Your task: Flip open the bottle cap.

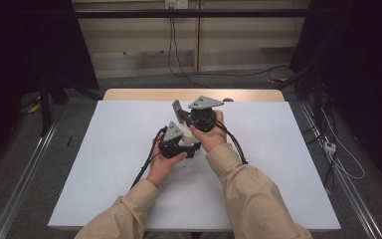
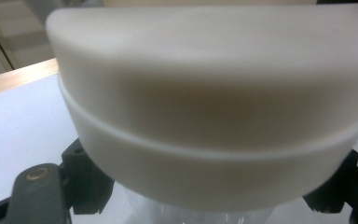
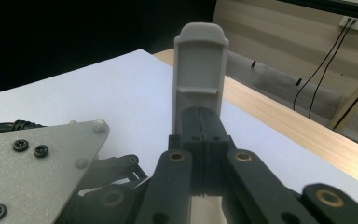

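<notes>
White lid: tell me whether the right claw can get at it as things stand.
Probably not. The right claw is shut on a grey piece, so its jaws are taken, though the lid sits close, on the jar in the left claw.

Both forearms, in beige sleeves, enter from the bottom edge and converge at mid-table. The left hand (image 1: pixel 162 165) holds the black left gripper (image 1: pixel 176 142), its jaws drawn in on either side of a white rounded body. The right hand (image 1: pixel 210 135) holds the black right gripper (image 1: pixel 180 113) just beyond, jaws pressed together, pointing away from the person.
</notes>
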Demonstrator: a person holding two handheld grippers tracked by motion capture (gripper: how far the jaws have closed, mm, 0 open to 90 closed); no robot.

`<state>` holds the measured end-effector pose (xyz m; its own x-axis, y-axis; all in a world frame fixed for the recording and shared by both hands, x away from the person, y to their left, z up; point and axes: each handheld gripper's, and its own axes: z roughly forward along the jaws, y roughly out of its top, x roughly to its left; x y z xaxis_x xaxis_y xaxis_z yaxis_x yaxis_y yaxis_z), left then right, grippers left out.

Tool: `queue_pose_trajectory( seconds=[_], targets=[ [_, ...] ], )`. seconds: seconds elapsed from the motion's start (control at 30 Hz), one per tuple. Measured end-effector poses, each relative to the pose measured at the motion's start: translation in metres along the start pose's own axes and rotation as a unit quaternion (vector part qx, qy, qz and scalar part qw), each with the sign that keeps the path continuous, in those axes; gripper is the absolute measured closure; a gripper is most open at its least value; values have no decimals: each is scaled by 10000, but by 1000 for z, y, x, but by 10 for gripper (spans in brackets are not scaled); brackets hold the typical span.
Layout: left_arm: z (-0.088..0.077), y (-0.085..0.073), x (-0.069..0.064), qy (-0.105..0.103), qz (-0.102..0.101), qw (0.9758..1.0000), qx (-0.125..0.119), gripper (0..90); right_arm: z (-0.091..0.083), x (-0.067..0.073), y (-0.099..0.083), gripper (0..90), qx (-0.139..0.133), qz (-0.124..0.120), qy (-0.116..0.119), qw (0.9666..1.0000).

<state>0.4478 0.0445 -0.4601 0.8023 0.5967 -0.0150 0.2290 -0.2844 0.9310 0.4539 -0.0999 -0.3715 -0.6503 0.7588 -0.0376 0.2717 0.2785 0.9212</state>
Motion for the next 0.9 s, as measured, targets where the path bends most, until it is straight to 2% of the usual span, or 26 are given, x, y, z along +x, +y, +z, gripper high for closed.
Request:
queue_pose_trajectory(
  seconds=[0.17,0.27,0.4,0.53,0.57,0.6,0.9],
  targets=[
    [0,0,0,-17,-8,10000,-11,188,1,0,0,900,-3,5,12,10000],
    [0,0,-1,118,-10,9999,-13,188,1,0,0,900,5,16,15,10000],
    [0,0,-2,115,-6,9999,-11,188,2,-1,1,900,16,12,10,10000],
    [0,0,-1,69,20,10000,4,188,2,-1,1,900,17,16,12,10000],
    [0,0,0,-15,28,10000,15,188,3,-1,1,900,14,15,11,10000],
    [0,0,-1,121,-14,9999,-13,188,3,-1,1,900,12,9,13,10000],
    [0,0,-1,111,-17,9999,-10,188,5,-1,1,900,20,31,17,10000]
  ],
)
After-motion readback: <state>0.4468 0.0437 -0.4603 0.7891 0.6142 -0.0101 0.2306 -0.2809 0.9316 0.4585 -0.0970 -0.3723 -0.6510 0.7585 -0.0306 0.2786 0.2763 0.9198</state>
